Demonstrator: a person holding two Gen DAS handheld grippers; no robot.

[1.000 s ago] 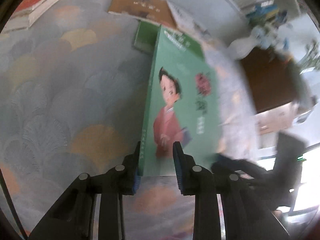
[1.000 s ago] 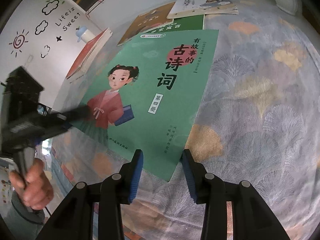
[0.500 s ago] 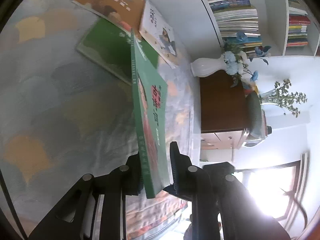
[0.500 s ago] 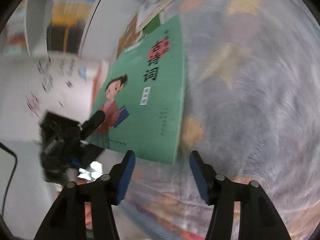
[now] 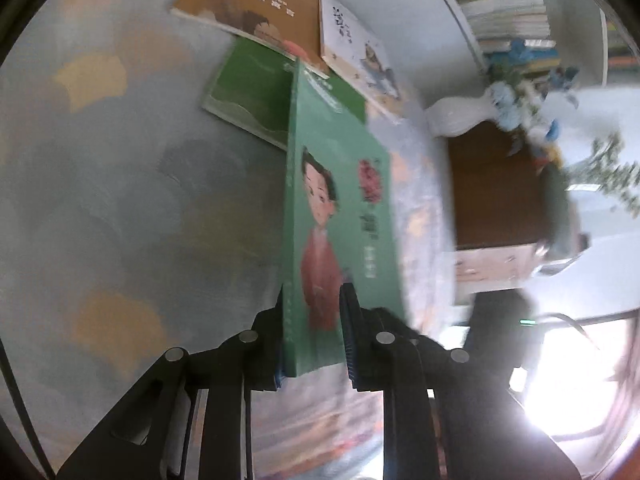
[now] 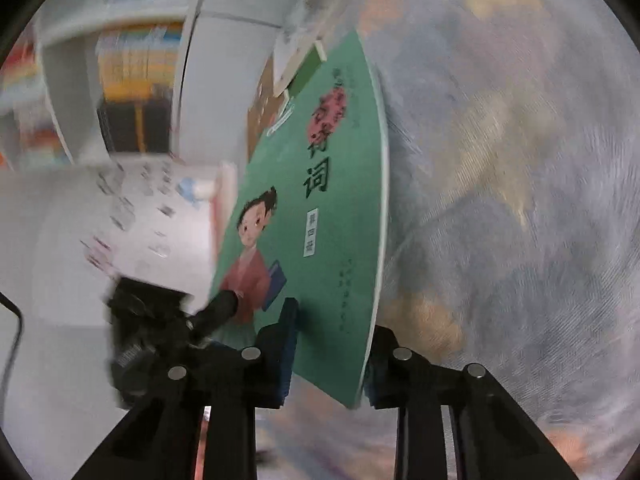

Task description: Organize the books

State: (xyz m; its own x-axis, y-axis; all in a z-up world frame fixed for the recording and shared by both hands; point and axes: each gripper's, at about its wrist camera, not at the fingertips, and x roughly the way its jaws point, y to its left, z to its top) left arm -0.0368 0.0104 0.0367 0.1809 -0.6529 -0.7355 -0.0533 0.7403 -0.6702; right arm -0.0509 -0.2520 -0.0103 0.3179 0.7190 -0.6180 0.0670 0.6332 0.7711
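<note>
Green picture book [image 5: 340, 216], cover w/ a girl in a red robe, is tipped up on edge above the patterned tablecloth [image 5: 120, 200], prob. so it can be carried upright to a stack or shelf. Left gripper [image 5: 314, 336] is clamped narrow on its lower edge near the spine; right gripper [image 6: 330, 350] has pinched the same book's bottom corner, jaws about the cover — two holds keep a floppy paperback from sagging. Behind it lie a dark green book [image 5: 248, 92], a brown book [image 5: 248, 4] and a white book [image 5: 356, 52], flat, overlapping. Motion blur smears the bookshelf [image 5: 500, 4], vase [image 5: 456, 116] and flowers; titles unreadable. Right view: the book hides most other books; the person's hands are out of frame.
</note>
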